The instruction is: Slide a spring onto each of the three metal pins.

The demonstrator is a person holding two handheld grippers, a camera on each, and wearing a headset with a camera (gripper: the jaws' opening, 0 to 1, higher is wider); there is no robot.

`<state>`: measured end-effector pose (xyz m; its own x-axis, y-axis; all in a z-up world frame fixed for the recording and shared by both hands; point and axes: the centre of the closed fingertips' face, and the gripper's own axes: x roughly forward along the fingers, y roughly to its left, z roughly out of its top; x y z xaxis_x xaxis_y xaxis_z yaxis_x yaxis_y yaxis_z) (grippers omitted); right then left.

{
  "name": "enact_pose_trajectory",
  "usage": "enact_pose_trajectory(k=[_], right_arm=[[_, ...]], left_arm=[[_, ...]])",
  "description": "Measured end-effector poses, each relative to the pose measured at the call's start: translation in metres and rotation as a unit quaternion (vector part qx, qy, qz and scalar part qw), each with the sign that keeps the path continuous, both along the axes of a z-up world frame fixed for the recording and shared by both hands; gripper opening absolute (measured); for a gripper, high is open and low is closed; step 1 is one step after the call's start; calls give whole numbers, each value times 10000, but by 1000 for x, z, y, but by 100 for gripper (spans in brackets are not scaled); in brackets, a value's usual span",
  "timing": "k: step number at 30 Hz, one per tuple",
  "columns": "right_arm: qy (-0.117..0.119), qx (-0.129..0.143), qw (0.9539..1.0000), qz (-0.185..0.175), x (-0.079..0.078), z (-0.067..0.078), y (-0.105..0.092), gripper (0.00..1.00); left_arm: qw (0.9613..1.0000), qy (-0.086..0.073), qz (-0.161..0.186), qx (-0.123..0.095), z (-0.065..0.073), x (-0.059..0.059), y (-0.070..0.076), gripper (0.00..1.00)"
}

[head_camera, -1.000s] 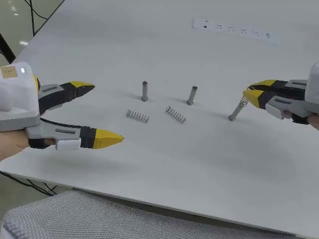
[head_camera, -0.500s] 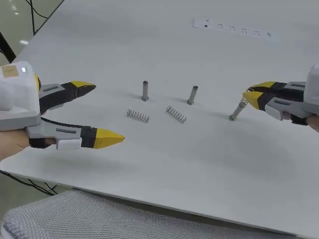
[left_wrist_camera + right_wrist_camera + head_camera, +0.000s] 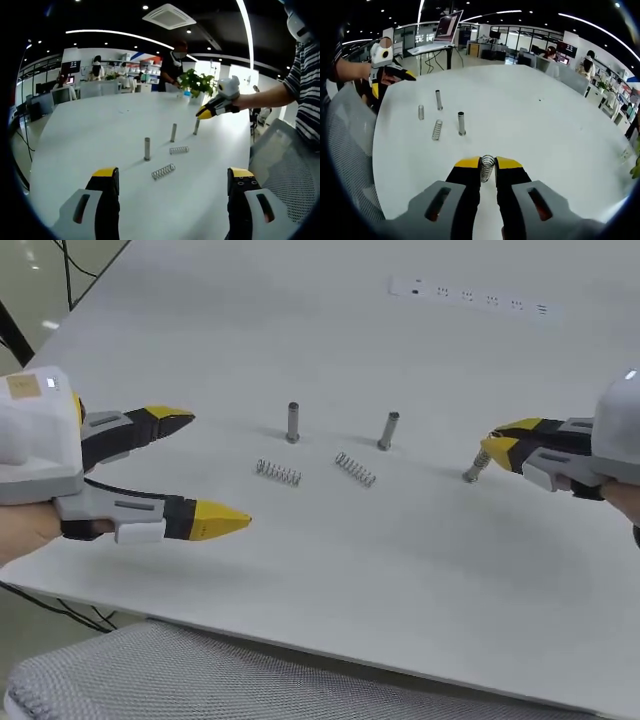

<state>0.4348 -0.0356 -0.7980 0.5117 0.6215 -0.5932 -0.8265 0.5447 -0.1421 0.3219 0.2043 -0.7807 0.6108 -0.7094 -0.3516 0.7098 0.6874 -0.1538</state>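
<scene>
Noted right hand-held gripper (image 3: 487, 445) clamped on a spring (image 3: 479, 461), jaws nearly together w/ coil btwn the yellow tips; confirmed in right gripper view, coil end-on btwn tips. Found that spring threaded on a tilted pin (image 3: 468, 476), foot on the tabletop (image 3: 400, 570), top leaning toward the gripper. Counted two bare pins upright in same row, approx midway btwn near & far edges: middle pin (image 3: 388, 430) and end pin (image 3: 293, 422). Saw first loose spring (image 3: 355, 469) lying flat just on near-edge side of middle pin, second loose spring (image 3: 278, 472) likewise by end pin, neither touching. Logged left hand-held gripper (image 3: 215, 470) wide open, gripping nothing, held over tabletop toward near-left corner, well apart from pins. Spotted power strip (image 3: 467, 296) by far edge.
</scene>
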Motion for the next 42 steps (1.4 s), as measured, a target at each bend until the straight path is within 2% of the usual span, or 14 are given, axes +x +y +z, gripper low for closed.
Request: enact_pose_trajectory(k=[6,13,21,24,29,36,42], right_arm=[[93,-72,9999,-63,0,-12,-4,12],[189,-100,9997,-118,-1,-19,-8,12],[285,17,9995,-159,-1,-17,-8,13],[359,-7,9992,-203,-2,-20,-9,16],[380,79,9989,-278,-2,-20,-8,20],[540,444,9963,-491,-3,-14,-6,26],[551,481,9958,-558,-5,-12,-8,27]], left_arm=[[10000,1,13,-1,-1,-1,0,89],[10000,9,17,0,-1,-2,0,89],[10000,17,8,-36,-1,-4,-3,88],[10000,5,11,-49,0,-3,-4,88],[10000,-18,13,-64,2,-1,-4,88],[10000,-5,12,-42,1,-2,-2,88],[10000,6,16,-48,2,-2,-3,88]])
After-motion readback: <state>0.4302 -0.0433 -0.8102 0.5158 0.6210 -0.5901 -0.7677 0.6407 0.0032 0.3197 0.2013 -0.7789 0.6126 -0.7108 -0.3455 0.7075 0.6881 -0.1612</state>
